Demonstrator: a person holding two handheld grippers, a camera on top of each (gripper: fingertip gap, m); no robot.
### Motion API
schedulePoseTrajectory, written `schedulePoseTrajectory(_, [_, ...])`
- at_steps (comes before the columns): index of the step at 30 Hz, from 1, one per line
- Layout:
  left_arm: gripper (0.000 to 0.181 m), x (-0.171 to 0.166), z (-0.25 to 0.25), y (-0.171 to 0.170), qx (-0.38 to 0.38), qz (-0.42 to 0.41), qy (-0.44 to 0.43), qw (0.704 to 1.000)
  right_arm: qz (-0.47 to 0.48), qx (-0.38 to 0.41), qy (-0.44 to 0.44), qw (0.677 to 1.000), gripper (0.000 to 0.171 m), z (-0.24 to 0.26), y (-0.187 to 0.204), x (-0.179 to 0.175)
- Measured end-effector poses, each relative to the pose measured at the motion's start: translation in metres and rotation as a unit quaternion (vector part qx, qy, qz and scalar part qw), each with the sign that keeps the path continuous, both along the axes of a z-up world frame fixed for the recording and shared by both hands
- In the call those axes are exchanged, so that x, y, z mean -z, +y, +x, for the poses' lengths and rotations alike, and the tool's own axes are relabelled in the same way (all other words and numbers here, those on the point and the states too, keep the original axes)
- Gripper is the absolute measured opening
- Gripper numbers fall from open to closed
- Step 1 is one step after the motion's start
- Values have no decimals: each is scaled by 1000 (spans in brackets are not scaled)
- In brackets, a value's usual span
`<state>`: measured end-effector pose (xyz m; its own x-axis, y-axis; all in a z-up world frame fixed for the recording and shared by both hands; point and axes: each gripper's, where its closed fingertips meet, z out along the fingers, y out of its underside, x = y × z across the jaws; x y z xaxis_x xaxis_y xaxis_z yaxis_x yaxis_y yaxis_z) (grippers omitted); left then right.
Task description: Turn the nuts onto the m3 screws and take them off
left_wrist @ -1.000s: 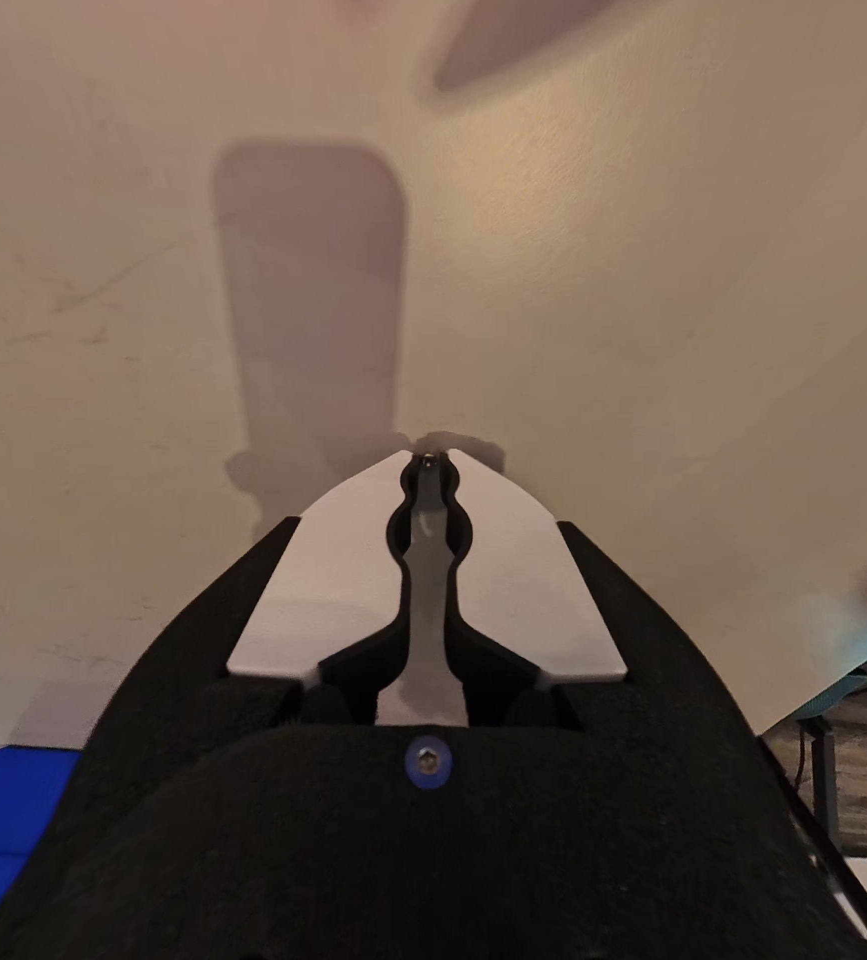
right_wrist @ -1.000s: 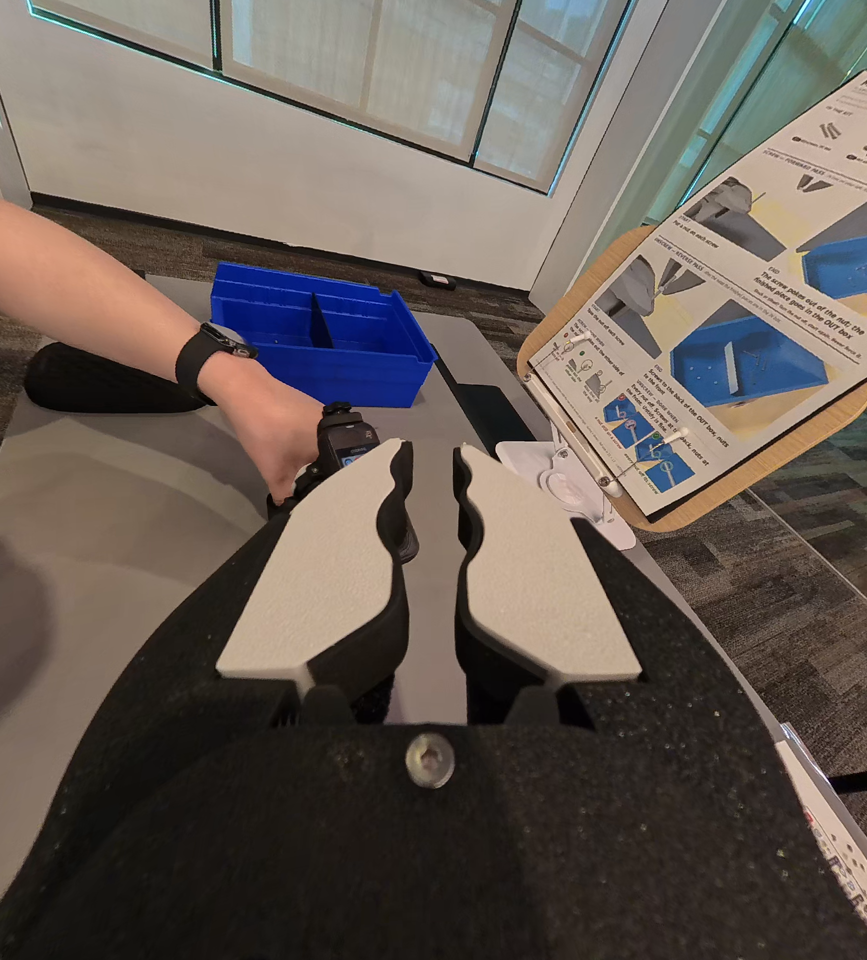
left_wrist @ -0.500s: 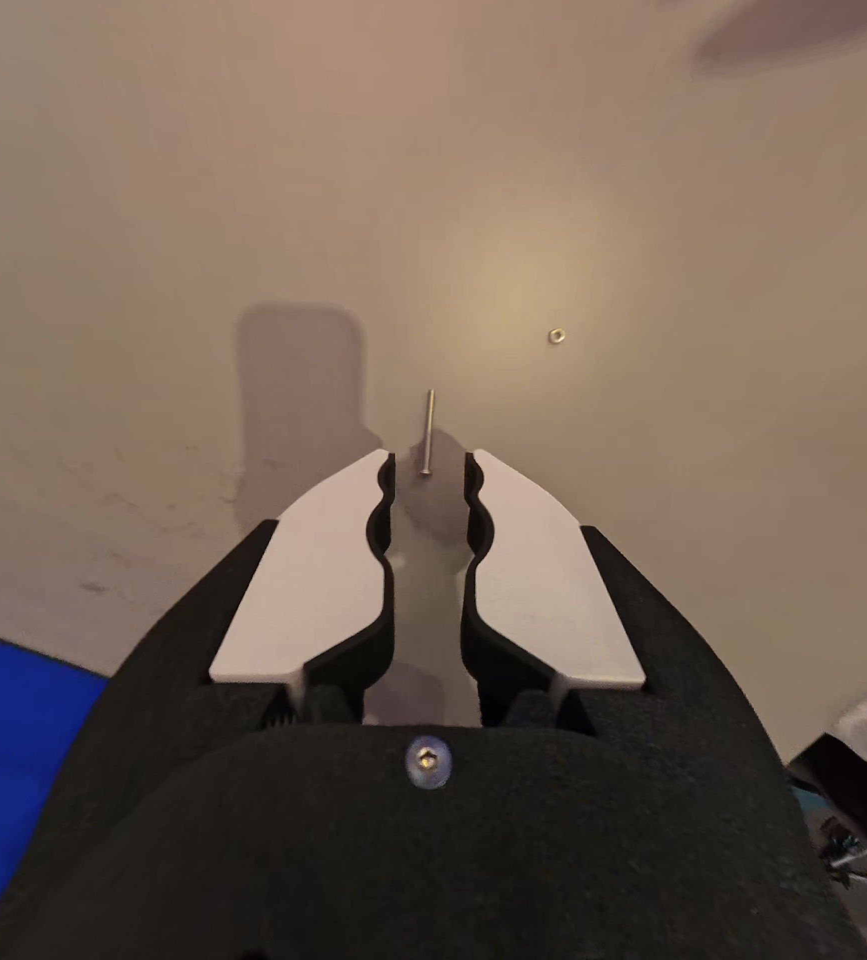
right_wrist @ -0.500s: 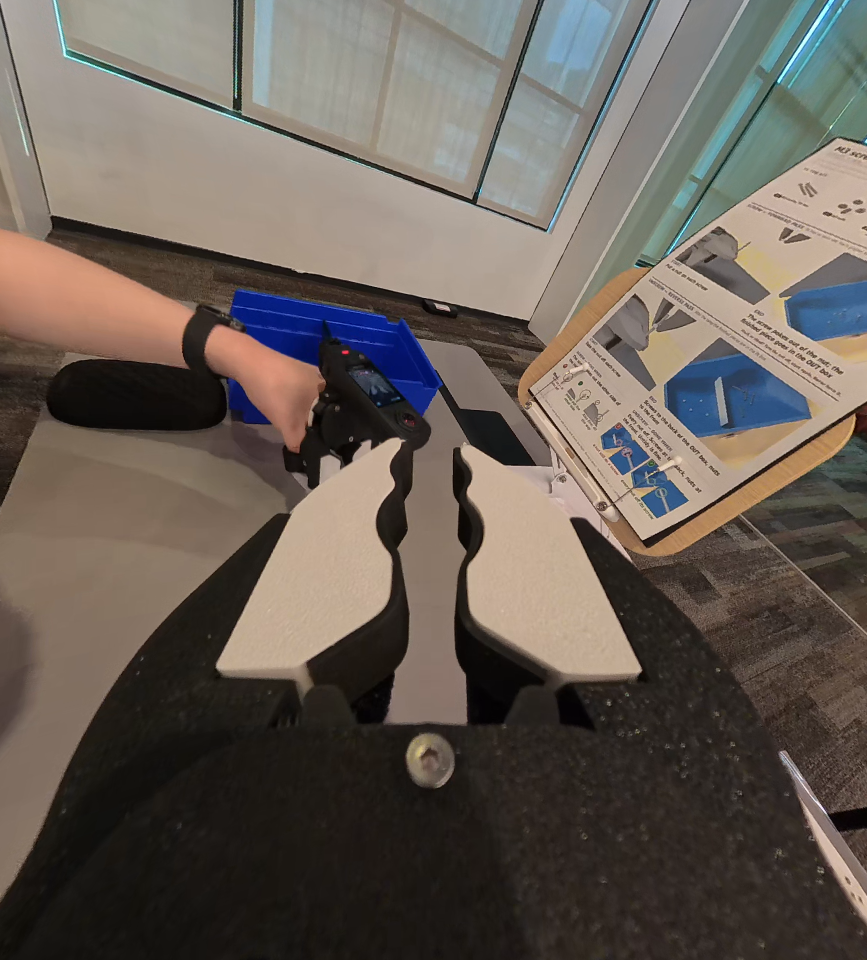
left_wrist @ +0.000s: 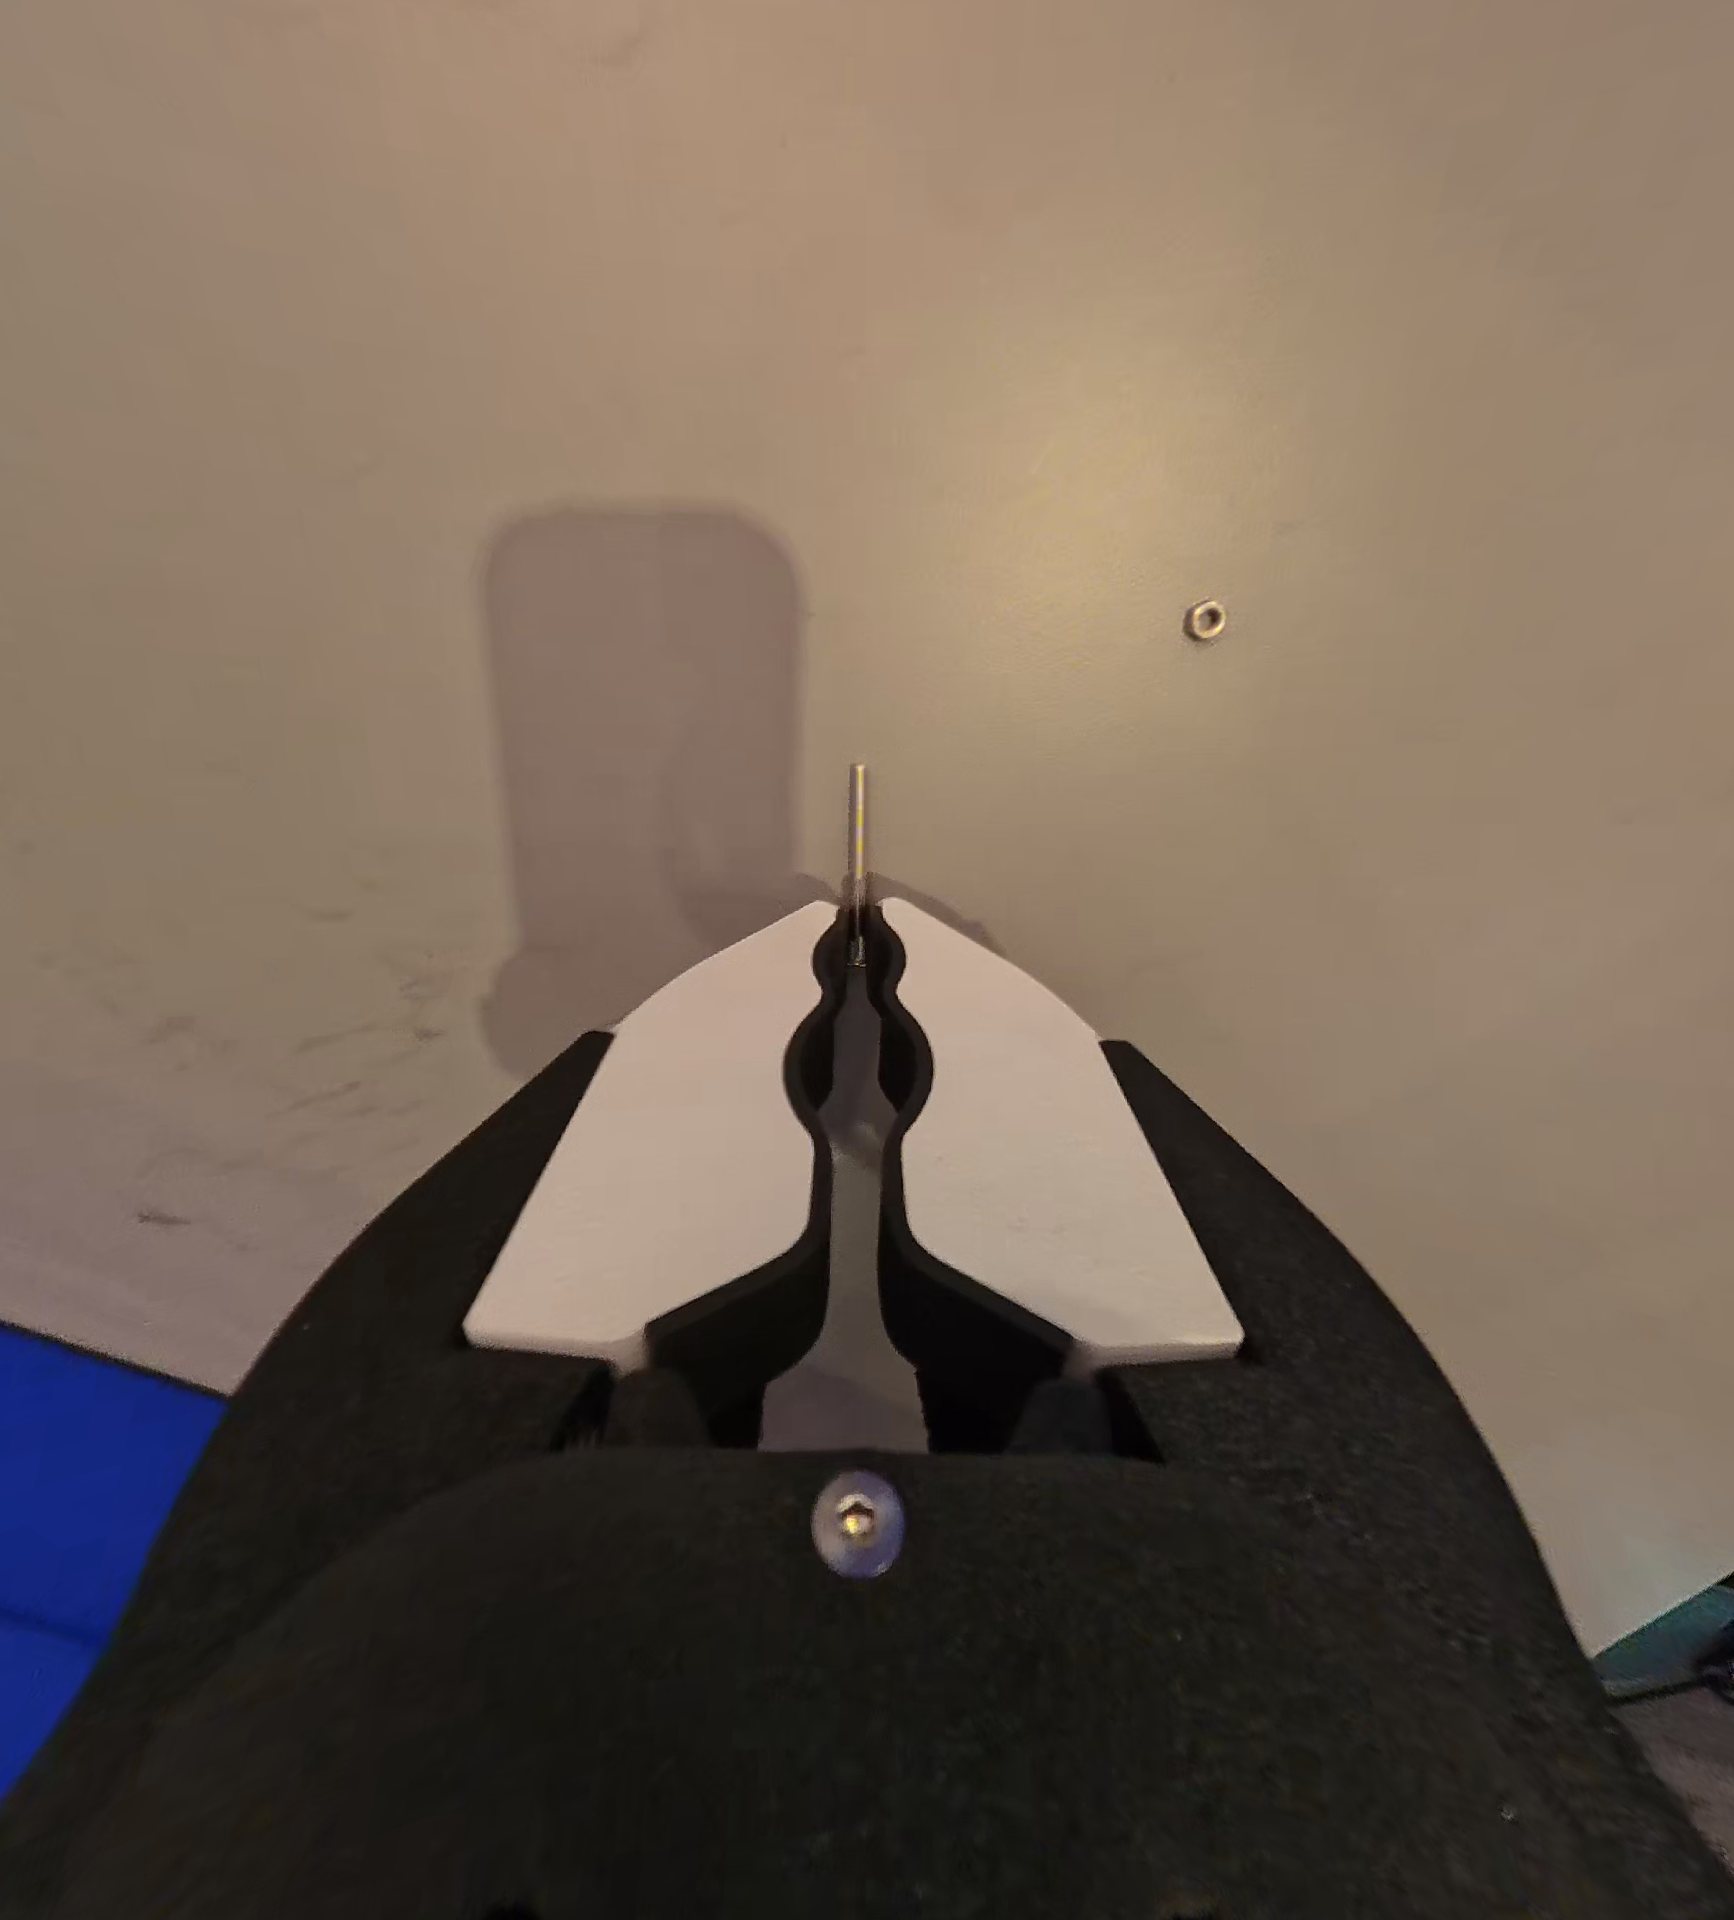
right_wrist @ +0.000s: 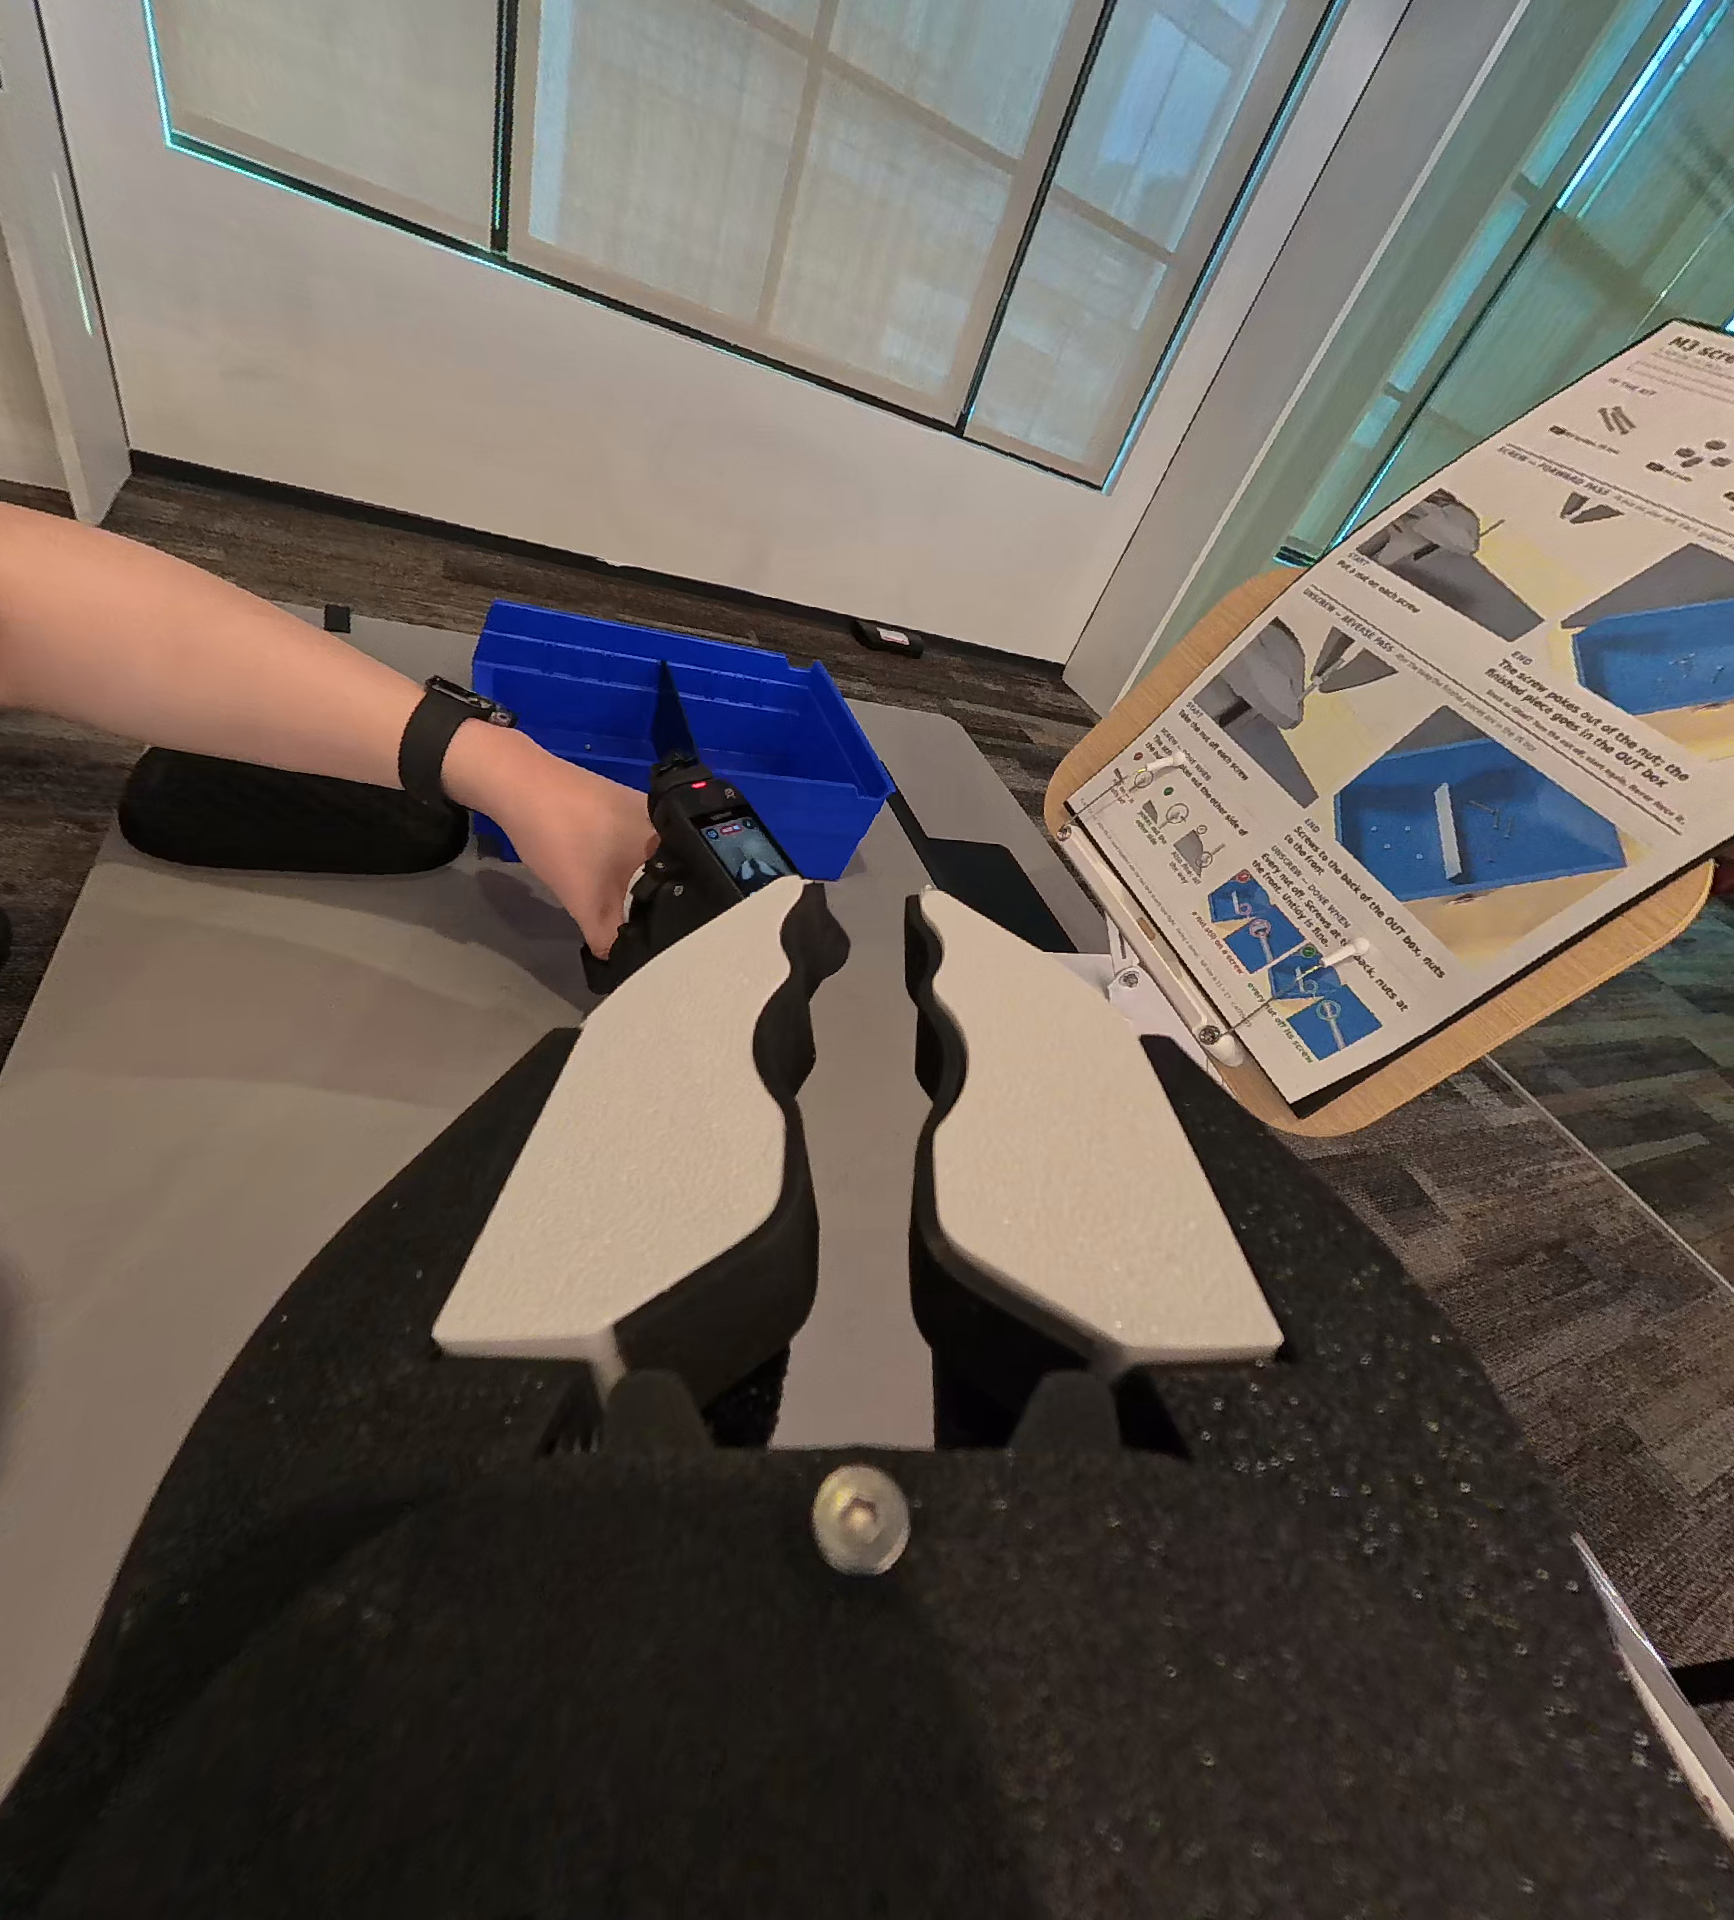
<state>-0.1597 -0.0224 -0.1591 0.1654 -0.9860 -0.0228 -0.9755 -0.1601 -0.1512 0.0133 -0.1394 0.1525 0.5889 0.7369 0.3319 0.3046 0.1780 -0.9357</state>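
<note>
left gripper point(left_wrist: 857, 914): tips pinched together on the head end of the screw, so it's got a proper hold on it, low over the table point(left_wrist: 323, 416)
screw point(left_wrist: 856, 831): thin silver one, long axis running straight out ahead along the fingers, free tip pointing away from the camera, head tucked between the tips
nut point(left_wrist: 1203, 619): lying flat on the table, farther out and off to the right of the screw, well apart from it (hole facing up)
right gripper point(right_wrist: 875, 925): fingers parted with a clear gap, nothing in between, hanging above the table
hand point(right_wrist: 572, 831): the person's hand wraps the left gripper's handle just past the right fingertips, black band on the wrist
blue bin point(right_wrist: 676, 727): beyond the hand at the far side of the table, a divider splits it in two; can't really tell what's inside, maybe a tiny speck in the left part
instruction sheet point(right_wrist: 1465, 748): off to the right, propped tilted on a wooden board
</note>
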Motion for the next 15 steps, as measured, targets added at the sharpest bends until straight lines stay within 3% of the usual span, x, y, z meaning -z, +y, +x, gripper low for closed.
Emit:
schedulePoseTrajectory(7, [2, -5, -3, 8, -18, 20, -36, 999, -10, 0, 7, 1000, 14, 3, 7, 5])
schedulePoseTrajectory(11, [2, -41, 12, 11, -59, -4, -170, 984, -18, -3, 28, 999, 14, 5, 16, 6])
schedulePoseTrajectory(15, [2, -114, 43, -1, -49, -33, -359, 931, -34, -18, 103, 994, 14, 0, 30, 1])
